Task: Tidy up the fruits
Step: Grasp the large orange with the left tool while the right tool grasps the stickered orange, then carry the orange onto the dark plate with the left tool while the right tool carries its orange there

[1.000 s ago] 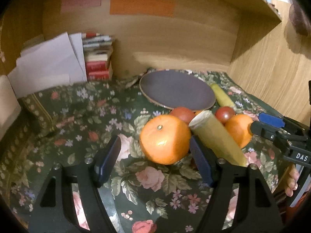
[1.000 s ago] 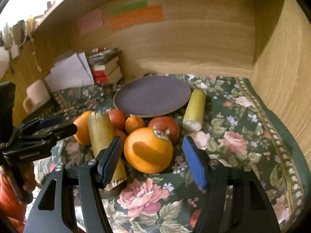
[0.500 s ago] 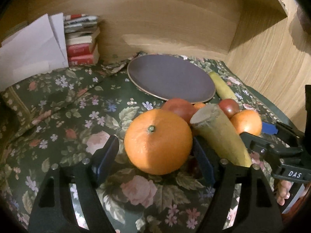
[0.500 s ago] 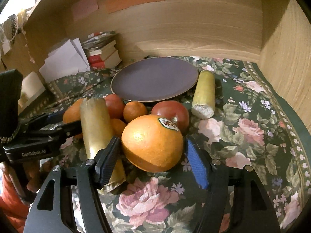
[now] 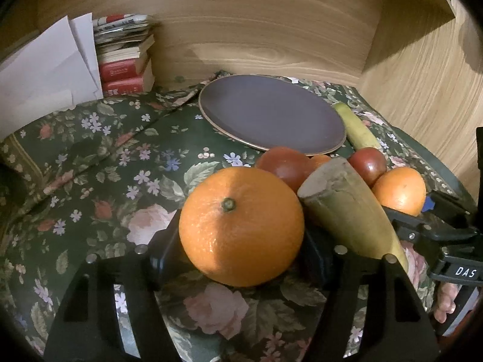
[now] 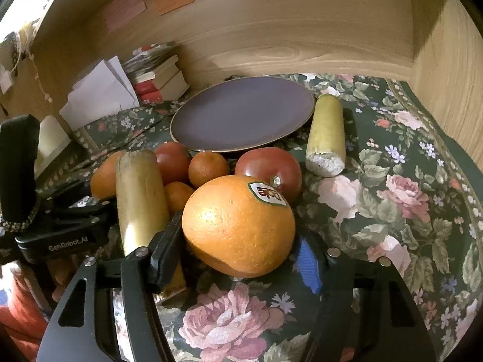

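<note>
In the left wrist view a large orange sits between the fingers of my left gripper, which close against its sides. In the right wrist view a second large orange with a sticker sits between the fingers of my right gripper, also pressed on it. Both oranges rest on the floral cloth. A yellow-green banana piece lies between the two oranges. Behind are tomatoes, small mandarins and a dark purple plate. A second banana piece lies right of the plate.
A stack of books and white papers stand at the back left. Wooden walls close the back and right side. The floral cloth covers the surface. The other gripper shows at each view's edge.
Both grippers moved forward around their oranges and closed; the fingers now touch the fruit. The oranges fill more of each view.
</note>
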{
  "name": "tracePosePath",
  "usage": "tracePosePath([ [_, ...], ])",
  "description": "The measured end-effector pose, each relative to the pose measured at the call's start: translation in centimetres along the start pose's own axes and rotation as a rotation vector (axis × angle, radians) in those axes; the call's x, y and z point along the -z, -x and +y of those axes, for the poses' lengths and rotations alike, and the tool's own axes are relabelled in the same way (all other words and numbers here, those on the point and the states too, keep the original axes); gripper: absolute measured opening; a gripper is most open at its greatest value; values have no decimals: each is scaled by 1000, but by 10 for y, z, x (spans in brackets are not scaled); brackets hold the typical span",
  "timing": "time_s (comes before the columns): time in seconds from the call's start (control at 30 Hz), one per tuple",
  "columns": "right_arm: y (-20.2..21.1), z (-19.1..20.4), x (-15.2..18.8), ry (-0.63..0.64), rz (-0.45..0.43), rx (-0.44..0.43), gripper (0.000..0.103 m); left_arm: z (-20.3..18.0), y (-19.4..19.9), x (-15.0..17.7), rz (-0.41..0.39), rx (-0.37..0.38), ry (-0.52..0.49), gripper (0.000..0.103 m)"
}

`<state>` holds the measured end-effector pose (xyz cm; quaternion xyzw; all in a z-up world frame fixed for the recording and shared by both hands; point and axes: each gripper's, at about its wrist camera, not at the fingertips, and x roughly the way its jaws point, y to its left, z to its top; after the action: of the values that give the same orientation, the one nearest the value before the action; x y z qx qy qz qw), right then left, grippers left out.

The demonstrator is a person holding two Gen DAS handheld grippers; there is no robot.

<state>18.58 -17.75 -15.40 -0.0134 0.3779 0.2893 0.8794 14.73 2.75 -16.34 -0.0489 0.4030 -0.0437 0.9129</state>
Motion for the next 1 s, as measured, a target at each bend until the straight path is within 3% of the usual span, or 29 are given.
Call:
tracePosePath([
  [0.47, 29, -15, -10, -14, -80, 37, 62, 31, 32, -8, -47, -85, 64, 69],
  [1.0, 63, -7, -64, 61, -254, 70, 62, -10, 84, -71, -242, -44, -34, 69],
])
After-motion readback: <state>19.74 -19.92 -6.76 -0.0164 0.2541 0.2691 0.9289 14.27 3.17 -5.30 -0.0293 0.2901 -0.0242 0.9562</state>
